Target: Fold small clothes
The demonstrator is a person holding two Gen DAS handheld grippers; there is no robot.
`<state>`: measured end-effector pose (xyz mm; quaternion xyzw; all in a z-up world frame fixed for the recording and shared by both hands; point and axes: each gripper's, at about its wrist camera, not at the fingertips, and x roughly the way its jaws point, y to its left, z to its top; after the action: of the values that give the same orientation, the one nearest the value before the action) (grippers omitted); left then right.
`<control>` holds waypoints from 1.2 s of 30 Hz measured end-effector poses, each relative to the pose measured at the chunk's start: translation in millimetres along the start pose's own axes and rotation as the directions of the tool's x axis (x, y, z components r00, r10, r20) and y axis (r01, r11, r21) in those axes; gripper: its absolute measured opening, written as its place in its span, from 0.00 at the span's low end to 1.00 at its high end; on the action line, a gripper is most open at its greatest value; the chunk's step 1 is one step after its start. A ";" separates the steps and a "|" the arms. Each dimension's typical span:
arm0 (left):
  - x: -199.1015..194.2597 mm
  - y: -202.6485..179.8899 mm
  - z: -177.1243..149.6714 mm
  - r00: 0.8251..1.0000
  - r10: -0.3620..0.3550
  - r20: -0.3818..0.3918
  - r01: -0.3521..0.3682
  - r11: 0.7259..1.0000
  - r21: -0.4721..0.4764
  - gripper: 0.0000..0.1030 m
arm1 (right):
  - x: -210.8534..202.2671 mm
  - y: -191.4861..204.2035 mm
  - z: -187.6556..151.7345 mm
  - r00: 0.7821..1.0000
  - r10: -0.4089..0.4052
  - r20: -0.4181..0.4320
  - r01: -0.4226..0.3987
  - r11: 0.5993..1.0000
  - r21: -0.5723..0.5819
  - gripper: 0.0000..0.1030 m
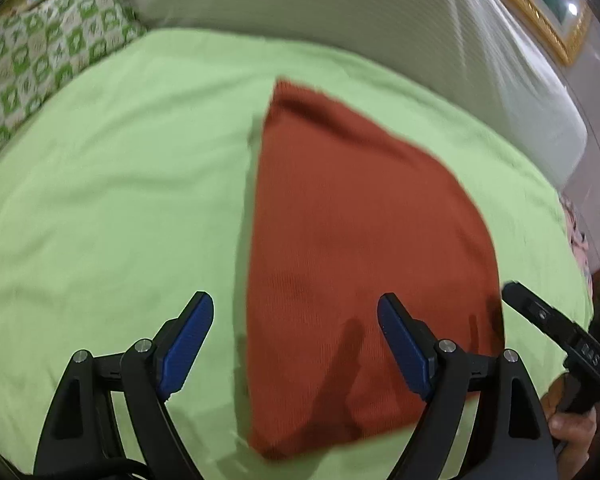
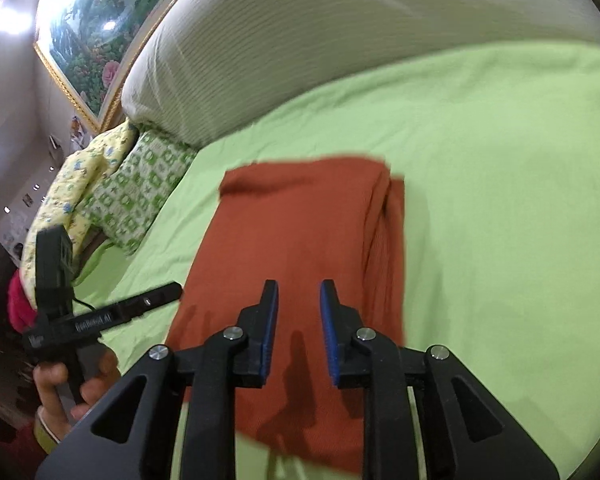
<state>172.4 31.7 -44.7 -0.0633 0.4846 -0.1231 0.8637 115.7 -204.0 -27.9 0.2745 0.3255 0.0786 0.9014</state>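
Left wrist view: the left claw (image 1: 296, 344) is seen with its two blue pads spread wide apart, and nothing is held between them.
Left claw place: it hangs above the near part of the rust-red knitted cloth (image 1: 356, 248), with one pad over the cloth and the other pad over the bare sheet.
Right claw: the right claw (image 2: 299, 330) is seen partly open, with a small gap between its blue pads, and nothing is held in it.
Right claw place: it hangs over the near end of the red cloth, and no touch can be seen.
Red cloth: it lies flat on the light green bed sheet (image 1: 112, 200), just ahead of both claws and under them.
Cloth shape: a doubled edge is seen to the right of the right claw, so the cloth looks to be folded over once already.
Why it lies so: the cloth is likely laid flat and smooth so that the next fold can be made neatly.
Why the claws are open: the claws are likely kept free so that an edge of the cloth can be pinched next.
Other claw seen: the right claw's black handle is seen to the right of the left claw, held by a hand (image 1: 572, 428).
Far from the claws: a green and white patterned pillow (image 2: 140, 192) and a big white ribbed cushion (image 2: 300, 52) are seen past the cloth.
Boxes or baskets: none can be seen, so nothing is held inside anything.
Blur: both views are a bit smeared, so small creases cannot be told.
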 end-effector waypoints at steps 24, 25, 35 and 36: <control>-71.6 1.8 -85.8 0.990 0.085 0.108 -0.082 0.996 -0.033 0.85 | -50.2 29.0 -72.4 0.987 -0.147 0.064 0.154 0.981 -0.122 0.50; -76.6 -3.2 -86.7 0.987 0.109 0.122 -0.108 0.994 -0.020 0.86 | -53.4 33.4 -73.4 0.986 -0.150 0.076 0.159 0.977 -0.138 0.50; -97.7 -17.7 -103.3 0.971 0.185 0.151 -0.191 0.981 0.022 0.86 | -64.3 45.4 -88.7 0.981 -0.159 0.111 0.178 0.965 -0.191 0.57; -98.2 -17.6 -104.5 0.970 0.188 0.154 -0.193 0.981 0.024 0.86 | -64.9 45.7 -90.1 0.981 -0.160 0.111 0.179 0.965 -0.192 0.58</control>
<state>31.5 42.7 -14.5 -0.0090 0.4192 -0.0438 0.9068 10.2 -146.6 -25.1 0.1567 0.2951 0.0206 0.9423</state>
